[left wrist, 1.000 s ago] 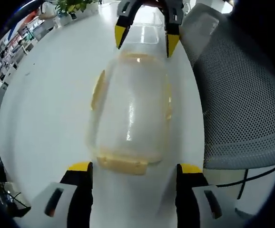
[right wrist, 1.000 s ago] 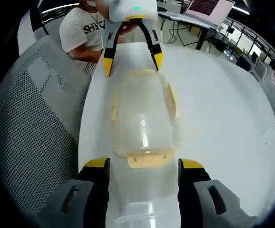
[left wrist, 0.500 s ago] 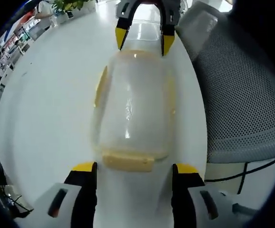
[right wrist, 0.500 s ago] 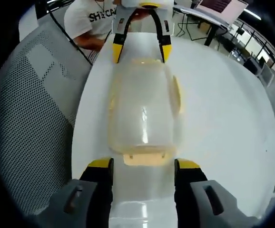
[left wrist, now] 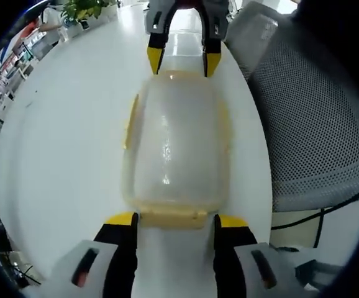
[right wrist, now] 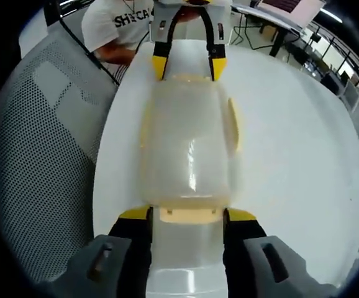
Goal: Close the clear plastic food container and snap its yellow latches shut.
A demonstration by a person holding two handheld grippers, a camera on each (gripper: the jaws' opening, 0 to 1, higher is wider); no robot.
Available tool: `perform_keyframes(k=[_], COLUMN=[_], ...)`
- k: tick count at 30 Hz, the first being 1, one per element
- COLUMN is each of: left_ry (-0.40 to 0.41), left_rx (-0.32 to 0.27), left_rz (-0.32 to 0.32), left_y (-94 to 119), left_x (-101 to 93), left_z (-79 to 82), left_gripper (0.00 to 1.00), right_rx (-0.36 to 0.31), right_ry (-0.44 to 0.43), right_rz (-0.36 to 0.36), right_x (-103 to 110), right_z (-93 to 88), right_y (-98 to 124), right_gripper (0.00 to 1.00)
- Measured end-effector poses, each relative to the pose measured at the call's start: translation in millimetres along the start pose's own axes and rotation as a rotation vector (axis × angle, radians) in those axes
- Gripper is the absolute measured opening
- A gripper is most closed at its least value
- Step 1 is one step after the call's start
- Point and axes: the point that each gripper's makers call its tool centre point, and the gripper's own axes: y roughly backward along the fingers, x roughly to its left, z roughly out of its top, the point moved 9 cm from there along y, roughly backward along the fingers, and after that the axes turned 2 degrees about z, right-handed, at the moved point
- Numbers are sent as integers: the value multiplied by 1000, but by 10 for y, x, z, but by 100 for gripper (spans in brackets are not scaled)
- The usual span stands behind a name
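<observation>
A clear plastic food container [left wrist: 176, 143] [right wrist: 189, 149] lies lengthwise on the white table [left wrist: 61, 124], lid on. It has yellow latches at both ends and along both long sides [left wrist: 130, 121] [right wrist: 232, 124]. My left gripper [left wrist: 176, 222] is open, and its yellow-tipped jaws flank the near end latch [left wrist: 173, 217]. The right gripper [right wrist: 189, 215] is open too, straddling the opposite end latch [right wrist: 189, 215]. Each gripper appears at the far end of the container in the other's view: the right gripper [left wrist: 181, 59] and the left gripper [right wrist: 189, 65].
A grey mesh office chair [left wrist: 316, 124] [right wrist: 49, 136] stands close against the table edge beside the container. A person in a white T-shirt [right wrist: 120, 28] is behind the left gripper. Potted plants [left wrist: 86, 9] and desks [right wrist: 272, 18] lie beyond the table.
Both grippers have come in toward the container's ends. Their jaws have narrowed somewhat and now sit beside the end latches. The container itself has stayed put.
</observation>
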Motion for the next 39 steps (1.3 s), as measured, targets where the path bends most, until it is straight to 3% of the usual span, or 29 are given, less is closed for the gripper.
perform_keyframes(k=[20,29,39], left_ry=[-3,26,23], left_rx=[3,76,87], left_rz=[-2,8,4], left_y=[-4,-17,-10], left_x=[-9,-53,-51], left_z=[23,98,85], left_gripper=[34,34,35], right_rx=[41,101,196], right_ry=[8,40,41], right_rz=[37,45,47], right_x=[-47,-65,-94], right_z=[28,84,175], right_y=[-9,-26,-57], right_gripper=[37,38,38])
